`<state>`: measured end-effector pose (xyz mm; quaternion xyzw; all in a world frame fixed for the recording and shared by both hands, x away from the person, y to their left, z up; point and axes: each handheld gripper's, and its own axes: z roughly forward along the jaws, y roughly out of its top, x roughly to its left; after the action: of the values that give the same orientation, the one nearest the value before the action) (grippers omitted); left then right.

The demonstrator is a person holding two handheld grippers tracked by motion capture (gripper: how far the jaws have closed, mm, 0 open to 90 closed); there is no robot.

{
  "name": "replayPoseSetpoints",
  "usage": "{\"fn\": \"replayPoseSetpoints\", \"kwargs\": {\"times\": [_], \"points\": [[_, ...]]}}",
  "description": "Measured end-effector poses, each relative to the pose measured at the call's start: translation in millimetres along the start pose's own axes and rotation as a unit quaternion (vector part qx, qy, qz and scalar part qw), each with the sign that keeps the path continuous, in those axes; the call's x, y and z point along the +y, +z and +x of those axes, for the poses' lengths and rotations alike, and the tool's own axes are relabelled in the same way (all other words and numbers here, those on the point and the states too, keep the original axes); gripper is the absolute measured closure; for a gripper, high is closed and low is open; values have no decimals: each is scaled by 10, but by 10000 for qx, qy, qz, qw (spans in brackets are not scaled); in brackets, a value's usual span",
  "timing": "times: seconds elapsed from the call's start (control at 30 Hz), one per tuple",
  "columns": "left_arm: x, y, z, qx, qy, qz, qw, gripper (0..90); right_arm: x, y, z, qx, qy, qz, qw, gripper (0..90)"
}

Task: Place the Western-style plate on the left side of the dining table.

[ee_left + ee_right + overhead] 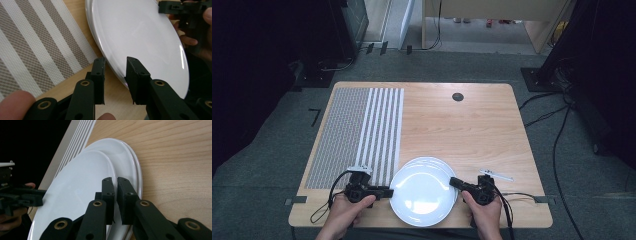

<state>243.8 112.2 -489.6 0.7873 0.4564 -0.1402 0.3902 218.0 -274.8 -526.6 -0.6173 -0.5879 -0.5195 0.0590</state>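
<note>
A stack of white plates lies at the table's front middle. The top plate (421,194) (140,32) (80,187) sits shifted toward the front left of the lower plates (446,167) (126,152). My right gripper (453,181) (115,180) is shut on the top plate's right rim, its jaws nearly together. My left gripper (389,191) (115,62) is at the plate's left rim. The rim runs between its jaws, but bare wood shows between the left jaw and the plate, so it is open.
A grey and white striped placemat (357,130) (30,45) (75,142) covers the table's left part, right beside the plates. A small pale utensil (496,175) lies on the wood behind my right hand. A black round grommet (457,96) sits near the far edge.
</note>
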Motion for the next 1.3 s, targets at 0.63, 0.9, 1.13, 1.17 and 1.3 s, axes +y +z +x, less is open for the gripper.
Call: {"fn": "replayPoseSetpoints", "kwargs": {"times": [0.63,0.9,1.13,1.17,1.3], "points": [[-82,58,-42,-481,-209,-61,9986,709,-18,11,-54,290,769,-149,9965,884],[-67,25,-35,-444,-262,-182,9985,730,-17,56,-6,298,900,-170,9954,883],[-35,18,-38,-454,-326,-260,9981,732,27,33,-5,361,933,-181,9948,886],[-33,18,-38,-454,-330,-261,9981,732,34,31,-6,367,951,-174,9946,886],[-17,8,-45,-449,-343,-305,9979,731,74,10,14,432,963,-188,9942,885]]}}
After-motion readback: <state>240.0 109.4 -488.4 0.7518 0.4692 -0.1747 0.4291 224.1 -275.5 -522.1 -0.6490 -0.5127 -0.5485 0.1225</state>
